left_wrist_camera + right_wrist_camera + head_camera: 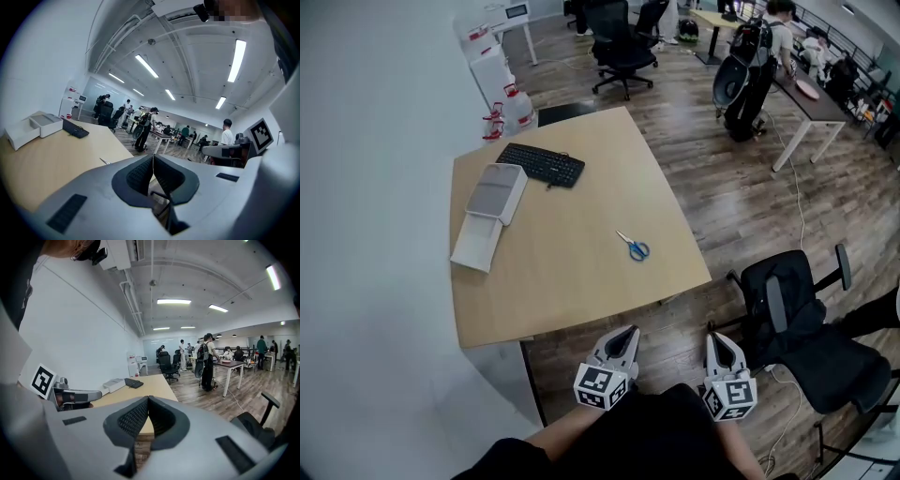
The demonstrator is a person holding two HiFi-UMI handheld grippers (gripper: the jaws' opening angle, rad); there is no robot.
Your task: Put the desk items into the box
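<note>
On the light wooden desk lie blue-handled scissors near the right side, a black keyboard at the far left, and a white box with its lid beside it at the left edge. My left gripper and right gripper hover over the floor, short of the desk's near edge. Both are shut with nothing between the jaws. In the left gripper view the box and keyboard show far off, and in the right gripper view too: box, keyboard.
A black office chair stands close on the right of the grippers. A white wall runs along the left. Farther back are another chair, white containers, a second desk and people around it.
</note>
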